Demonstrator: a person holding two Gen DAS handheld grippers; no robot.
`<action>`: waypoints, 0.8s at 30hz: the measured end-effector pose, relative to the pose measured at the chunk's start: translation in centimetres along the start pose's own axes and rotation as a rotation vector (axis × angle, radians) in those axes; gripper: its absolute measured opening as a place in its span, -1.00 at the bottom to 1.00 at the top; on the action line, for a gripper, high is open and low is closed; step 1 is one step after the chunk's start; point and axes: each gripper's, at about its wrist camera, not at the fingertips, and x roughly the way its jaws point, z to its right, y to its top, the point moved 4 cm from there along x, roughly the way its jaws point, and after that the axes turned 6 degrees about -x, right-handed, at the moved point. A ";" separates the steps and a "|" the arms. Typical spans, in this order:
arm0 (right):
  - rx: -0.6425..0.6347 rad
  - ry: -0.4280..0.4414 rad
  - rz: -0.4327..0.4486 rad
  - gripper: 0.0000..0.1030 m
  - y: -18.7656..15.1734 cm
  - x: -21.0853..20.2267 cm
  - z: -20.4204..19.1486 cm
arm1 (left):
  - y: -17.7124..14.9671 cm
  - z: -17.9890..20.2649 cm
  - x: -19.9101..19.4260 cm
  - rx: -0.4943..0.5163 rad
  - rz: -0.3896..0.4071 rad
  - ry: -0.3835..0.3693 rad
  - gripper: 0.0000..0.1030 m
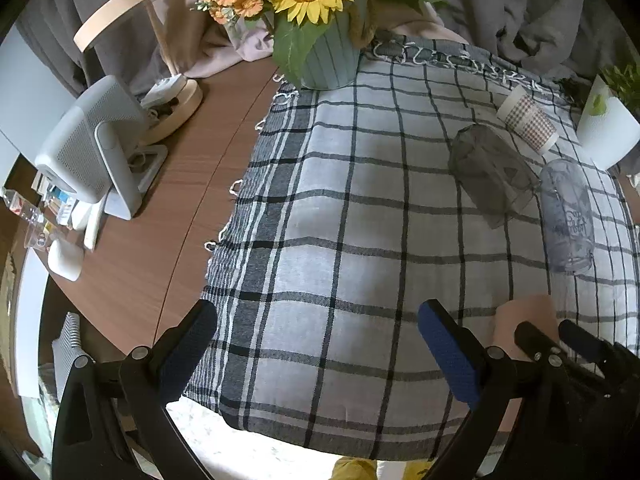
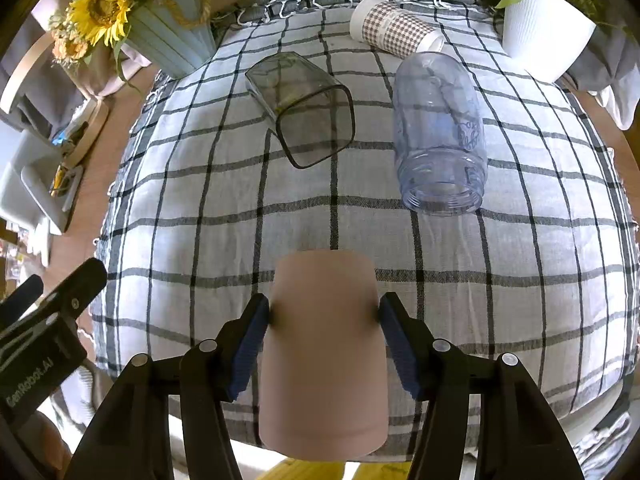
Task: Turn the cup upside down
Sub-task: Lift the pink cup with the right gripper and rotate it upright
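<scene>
The right gripper [image 2: 324, 316] clamps the pink cup [image 2: 324, 356] between its 2 blue pads, above the near edge of the checked cloth [image 2: 200, 220]. The cup's long axis runs away from the camera, narrower closed end pointing forward. The left gripper [image 1: 316, 340] hangs spread apart and holds nothing.

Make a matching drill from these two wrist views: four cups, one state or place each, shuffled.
Column 1
1. pink cup
2. smoky square cup
3. clear blue jar
4. checkered paper cup

Column 2
A. lying on its side, round threaded mouth toward the camera
B. clamped in the right tool
C. lying at the cloth's far edge
D. lying on its side, dark rim, left of the jar

Pairs: 1-B, 2-D, 3-A, 4-C
</scene>
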 end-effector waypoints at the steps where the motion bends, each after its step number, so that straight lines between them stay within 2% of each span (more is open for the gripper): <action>1: 0.005 0.001 0.011 0.12 0.0 -0.4 0.1 | 0.0 0.0 -0.2 0.002 0.001 -0.002 0.99; 2: 0.010 -0.004 0.032 0.12 0.1 -1.1 0.3 | 0.0 0.0 -0.4 0.007 0.003 -0.006 0.99; 5: 0.052 -0.024 0.117 0.37 0.2 -4.1 1.2 | 0.0 0.8 -1.1 0.034 -0.007 -0.049 0.99; 8: 0.097 -0.047 0.186 0.39 0.1 -7.2 2.6 | -0.2 2.4 -1.8 0.074 -0.043 -0.133 0.99; 12: 0.129 -0.072 0.226 0.46 0.1 -9.4 4.4 | -0.6 5.5 -2.6 0.134 -0.089 -0.224 0.99; 18: 0.180 -0.082 0.214 0.46 -0.1 -9.6 7.6 | -1.3 10.1 -1.7 0.167 -0.200 -0.302 0.99; 24: 0.230 -0.070 0.197 0.46 -0.5 -9.3 10.3 | -1.6 13.1 1.0 0.155 -0.324 -0.311 0.88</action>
